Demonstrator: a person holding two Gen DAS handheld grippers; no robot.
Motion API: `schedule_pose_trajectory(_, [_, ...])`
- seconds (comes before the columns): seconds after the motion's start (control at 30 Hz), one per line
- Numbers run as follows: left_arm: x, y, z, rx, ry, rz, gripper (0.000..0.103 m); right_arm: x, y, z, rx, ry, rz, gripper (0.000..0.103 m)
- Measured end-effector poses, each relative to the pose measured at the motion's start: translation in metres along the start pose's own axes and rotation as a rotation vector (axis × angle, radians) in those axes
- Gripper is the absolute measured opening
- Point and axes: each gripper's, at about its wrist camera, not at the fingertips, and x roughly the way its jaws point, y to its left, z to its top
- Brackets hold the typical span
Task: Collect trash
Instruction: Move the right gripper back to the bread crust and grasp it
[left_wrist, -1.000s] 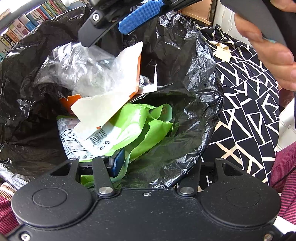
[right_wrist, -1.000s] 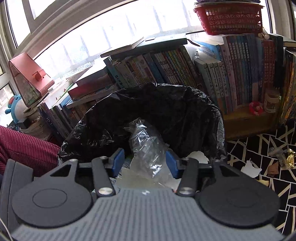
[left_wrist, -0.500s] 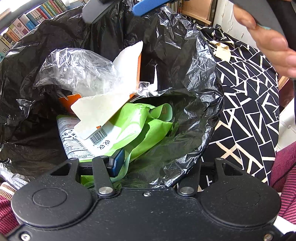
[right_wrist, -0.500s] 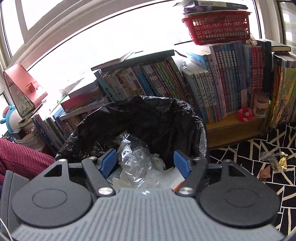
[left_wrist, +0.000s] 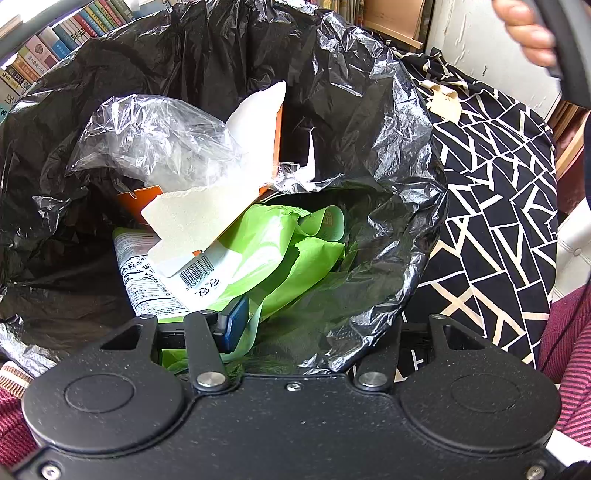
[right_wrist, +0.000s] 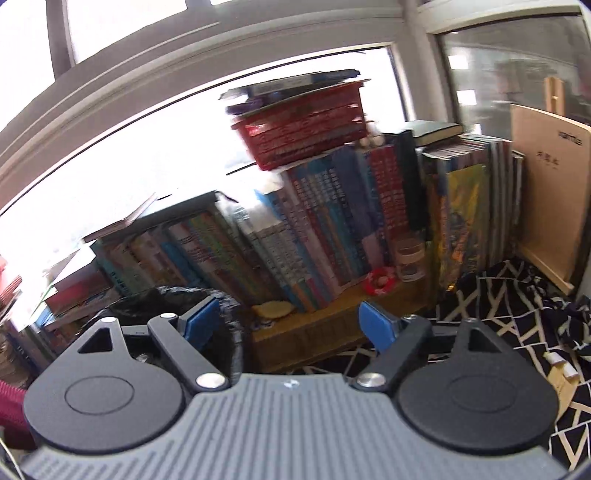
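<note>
Black bag (left_wrist: 369, 122): thin, floppy film — your left hand-held gripper (left_wrist: 314, 325) was clenched on its near rim.
Clear plastic (left_wrist: 155, 144): featherlight, inside the bag.
Right hand-held gripper (right_wrist: 288, 325): just been opening — nothing between its jaws.

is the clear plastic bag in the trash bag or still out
In. The clear plastic bag lies crumpled inside the black trash bag, on cardboard and green wrappers.

The right gripper (right_wrist: 291, 325) has just been opening, and its blue fingers (right_wrist: 376, 325) stand wide apart with nothing between them. A black trash bag (right_wrist: 166, 299) shows behind the left finger. Beyond, a row of books (right_wrist: 295, 236) carries a red basket (right_wrist: 303, 125). A black-and-white patterned cloth (right_wrist: 517, 314) lies at right.
</note>
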Motion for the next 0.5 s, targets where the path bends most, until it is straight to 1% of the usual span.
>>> schedule_pose_trajectory(0.1, [0.000, 0.000, 0.000, 0.000, 0.000, 0.001, 0.050, 0.016, -0.031, -0.007, 0.080, 0.007, -0.066, 0.092])
schedule_pose_trajectory(0.17, [0.000, 0.000, 0.000, 0.000, 0.000, 0.000, 0.050, 0.033, -0.051, -0.018, 0.133, 0.044, -0.115, 0.092])
schedule_pose_trajectory(0.23, [0.000, 0.000, 0.000, 0.000, 0.000, 0.000, 0.050, 0.050, -0.065, -0.030, 0.151, 0.089, -0.169, 0.092])
schedule_pose_trajectory(0.37, [0.000, 0.000, 0.000, 0.000, 0.000, 0.000, 0.050, 0.082, -0.083, -0.058, 0.137, 0.191, -0.261, 0.092])
schedule_pose_trajectory(0.5, [0.000, 0.000, 0.001, 0.000, 0.001, -0.001, 0.050, 0.106, -0.088, -0.087, 0.024, 0.283, -0.308, 0.092])
